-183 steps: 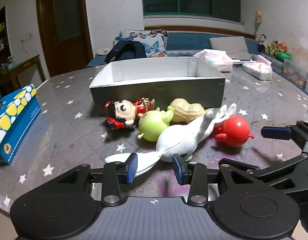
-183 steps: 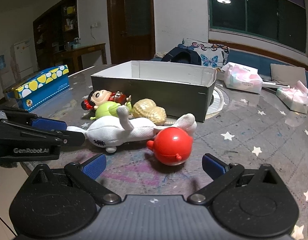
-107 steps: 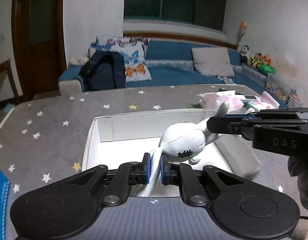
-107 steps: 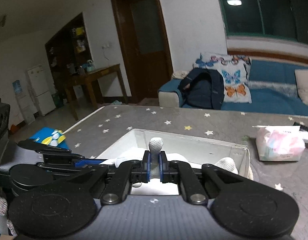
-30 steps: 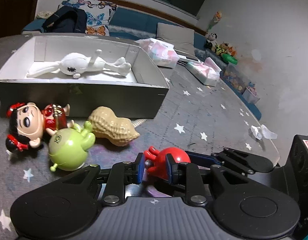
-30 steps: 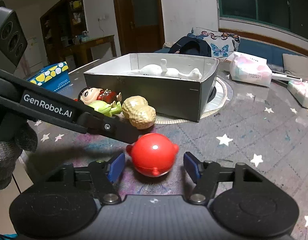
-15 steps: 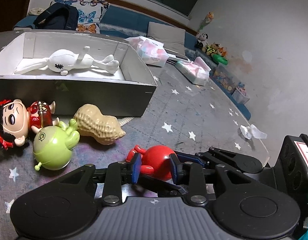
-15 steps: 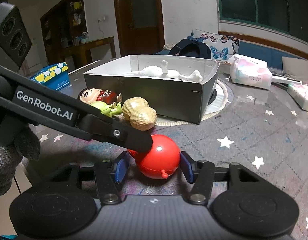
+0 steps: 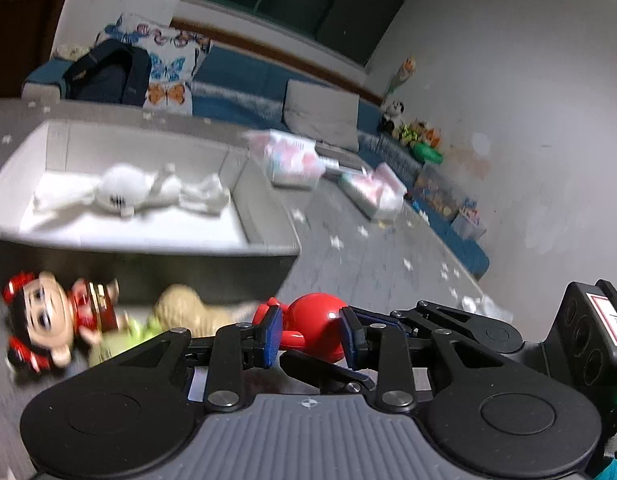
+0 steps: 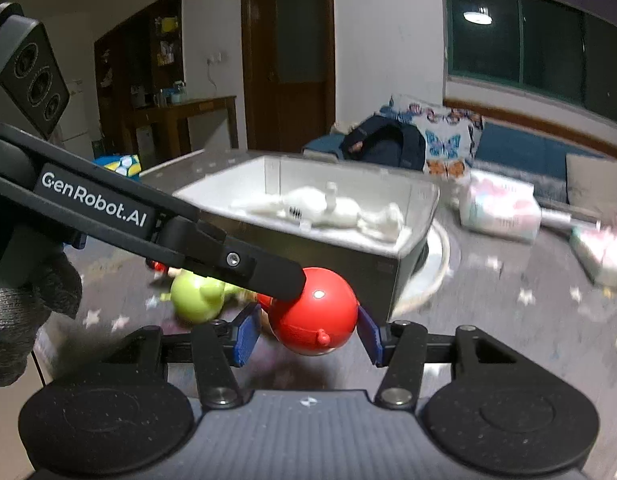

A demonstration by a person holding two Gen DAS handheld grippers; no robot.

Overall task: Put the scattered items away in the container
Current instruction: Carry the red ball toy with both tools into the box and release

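Currently both grippers bracket the red round toy (image 10: 314, 316), raised just in front of the box (image 10: 392, 276): right gripper (image 10: 304, 334) jaws clamp its sides, left gripper (image 9: 310, 336) jaws pinch its top; box lies directly ahead

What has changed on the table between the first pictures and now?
The white plush toy went from the table into the box. Both the left gripper and right gripper now hold the red round toy, lifted. The doll, peanut and green toy stayed.
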